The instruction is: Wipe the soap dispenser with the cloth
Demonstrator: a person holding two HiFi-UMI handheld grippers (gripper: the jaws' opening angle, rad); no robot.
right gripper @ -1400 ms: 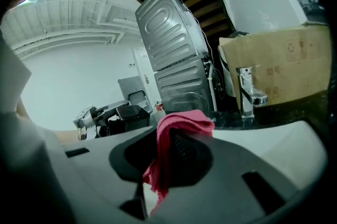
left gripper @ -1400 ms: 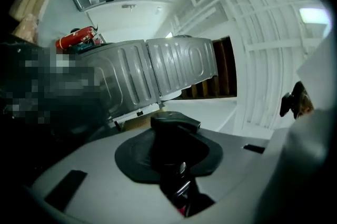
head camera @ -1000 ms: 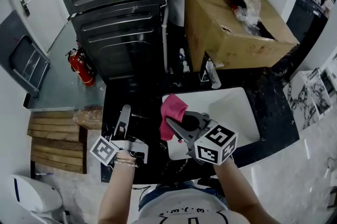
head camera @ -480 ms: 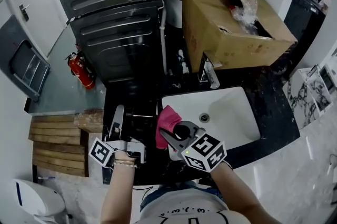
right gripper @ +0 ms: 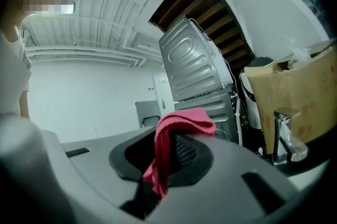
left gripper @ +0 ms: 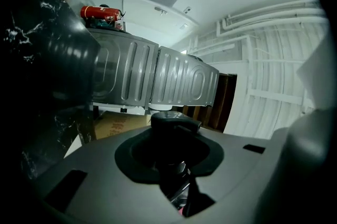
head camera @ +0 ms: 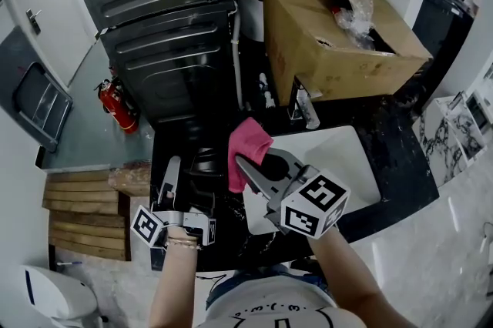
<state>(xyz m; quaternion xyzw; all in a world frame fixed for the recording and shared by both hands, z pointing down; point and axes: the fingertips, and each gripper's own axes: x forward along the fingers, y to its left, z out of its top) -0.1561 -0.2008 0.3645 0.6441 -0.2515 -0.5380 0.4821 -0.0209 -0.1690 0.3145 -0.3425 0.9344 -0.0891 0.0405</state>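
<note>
The black pump-top soap dispenser (left gripper: 175, 122) is judged rigid, smooth and moderately light, so grip the neck or body, never the spring-loaded pump head. It is held over the black marbled counter (head camera: 400, 142), left of the white sink (head camera: 347, 157). The left gripper (left gripper: 171, 159) is clamped on it. The right gripper (head camera: 258, 165) is closed on the soft pink cloth (head camera: 248, 143), which is close beside the dispenser; contact cannot be confirmed.
</note>
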